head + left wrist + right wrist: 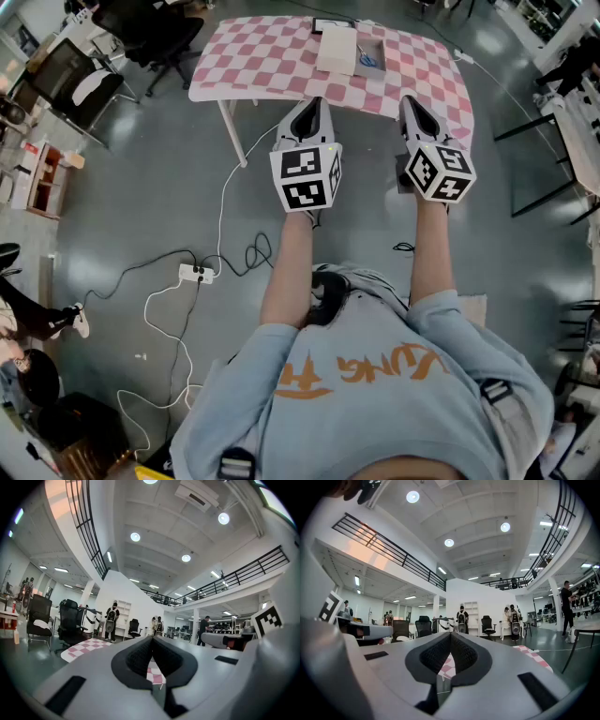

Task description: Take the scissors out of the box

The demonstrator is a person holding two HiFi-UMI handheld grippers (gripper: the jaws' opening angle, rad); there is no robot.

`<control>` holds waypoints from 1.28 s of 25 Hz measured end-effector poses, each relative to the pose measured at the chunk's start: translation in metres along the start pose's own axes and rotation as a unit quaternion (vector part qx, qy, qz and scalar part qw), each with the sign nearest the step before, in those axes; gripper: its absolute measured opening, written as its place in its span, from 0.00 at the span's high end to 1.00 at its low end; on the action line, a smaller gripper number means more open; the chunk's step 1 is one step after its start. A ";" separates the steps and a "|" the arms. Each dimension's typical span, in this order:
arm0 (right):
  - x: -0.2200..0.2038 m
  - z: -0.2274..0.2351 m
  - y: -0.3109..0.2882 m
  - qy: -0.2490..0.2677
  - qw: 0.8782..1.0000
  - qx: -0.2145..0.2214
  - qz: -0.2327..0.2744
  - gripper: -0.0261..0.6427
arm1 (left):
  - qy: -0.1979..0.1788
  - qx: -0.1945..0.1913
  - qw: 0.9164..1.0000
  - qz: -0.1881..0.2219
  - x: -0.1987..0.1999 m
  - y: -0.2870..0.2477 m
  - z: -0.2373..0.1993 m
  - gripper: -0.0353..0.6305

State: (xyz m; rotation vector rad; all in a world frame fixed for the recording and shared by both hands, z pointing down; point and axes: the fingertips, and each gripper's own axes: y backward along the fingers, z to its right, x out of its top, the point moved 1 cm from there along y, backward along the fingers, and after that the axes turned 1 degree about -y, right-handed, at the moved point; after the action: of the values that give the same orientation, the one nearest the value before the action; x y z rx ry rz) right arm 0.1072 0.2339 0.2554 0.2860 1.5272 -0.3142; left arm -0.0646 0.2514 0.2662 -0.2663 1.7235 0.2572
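A table with a pink-and-white checked cloth [272, 61] stands ahead of me. On it lies an open grey box [371, 47] with blue-handled scissors [367, 62] inside and a white lid [336, 49] beside it on the left. My left gripper [313, 103] is held level in front of the table's near edge, shut and empty. My right gripper [412, 101] is beside it, also shut with nothing in it. In both gripper views the fingertips meet, left gripper [152, 639] and right gripper [450, 635], with only checked cloth [156, 674] showing below them.
A white power strip [197, 273] and loose cables [234, 253] lie on the grey floor to my left. Black office chairs [155, 33] stand at the far left and a black-framed table [562, 131] at the right. People [462, 618] stand far off in the hall.
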 end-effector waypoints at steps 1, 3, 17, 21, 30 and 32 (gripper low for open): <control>0.000 -0.004 -0.002 0.002 1.000 0.001 0.000 0.97 | -0.002 -0.001 1.000 0.000 0.002 -0.001 -0.003 0.92; 0.000 -0.010 -0.007 0.004 1.000 0.003 0.001 0.97 | -0.006 -0.003 1.000 0.001 0.005 -0.002 -0.008 0.92; 0.013 -0.010 -0.015 0.098 0.995 -0.034 -0.006 0.97 | -0.009 -0.029 1.000 0.002 0.007 -0.022 0.005 0.92; 0.011 -0.002 -0.012 0.095 0.994 -0.045 -0.009 0.97 | -0.005 -0.030 1.000 0.005 0.008 -0.025 0.004 0.92; 0.011 0.001 -0.011 0.110 0.992 -0.056 -0.021 0.97 | -0.001 -0.023 1.000 0.003 0.009 -0.029 -0.004 0.92; 0.009 0.005 -0.009 0.111 0.992 -0.061 -0.026 0.97 | -0.007 -0.024 1.000 0.000 0.007 -0.031 -0.001 0.92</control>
State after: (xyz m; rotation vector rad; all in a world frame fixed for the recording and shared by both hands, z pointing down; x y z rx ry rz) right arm 0.1088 0.2230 0.2467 0.1881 1.7674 -0.2339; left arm -0.0573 0.2218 0.2590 -0.2994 1.7051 0.2992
